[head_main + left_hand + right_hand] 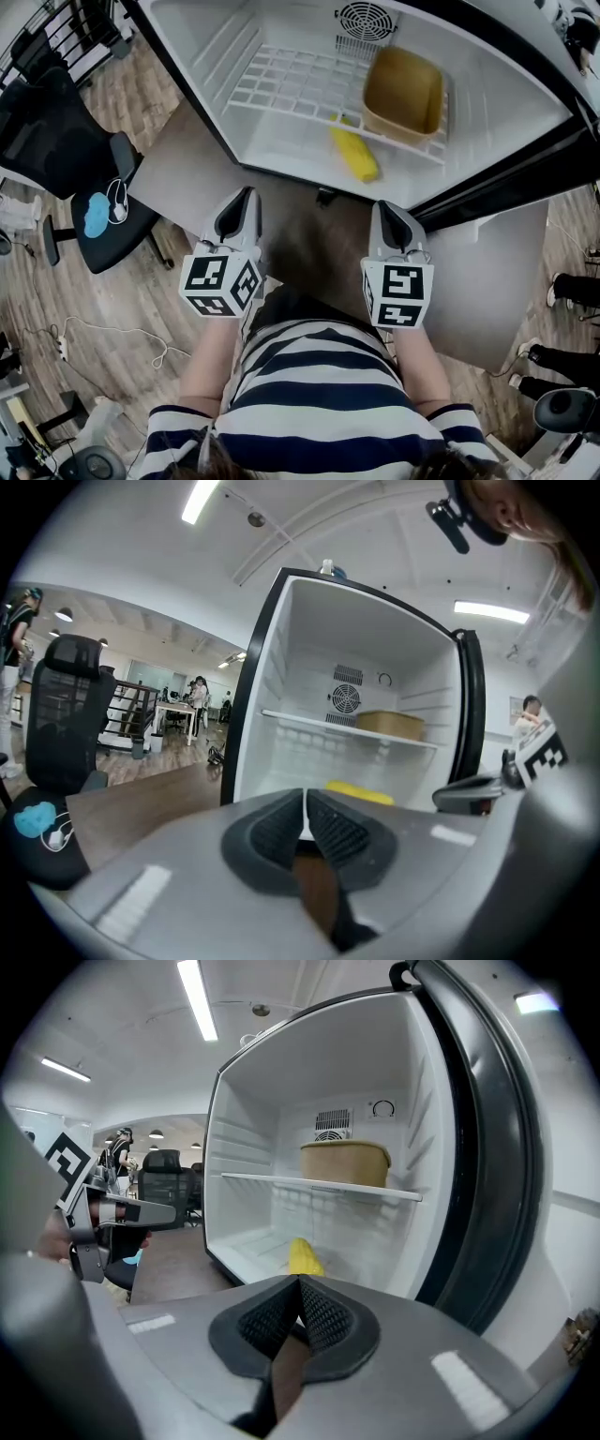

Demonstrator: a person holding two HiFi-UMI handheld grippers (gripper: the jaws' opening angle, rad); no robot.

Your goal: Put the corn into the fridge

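You had the corn [354,155] lying inside the fridge [192,33], its door open; left gripper [246,195] and right gripper [385,206] were closed, empty.

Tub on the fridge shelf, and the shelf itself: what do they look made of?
The tub looks like matte brown paperboard, with a rolled rim; tinted plastic is possible. The shelf looks like white coated wire, going by its open grid.

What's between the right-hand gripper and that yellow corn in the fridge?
Nothing: only bare white fridge floor separates the right gripper from the corn, clearest in the right gripper view.
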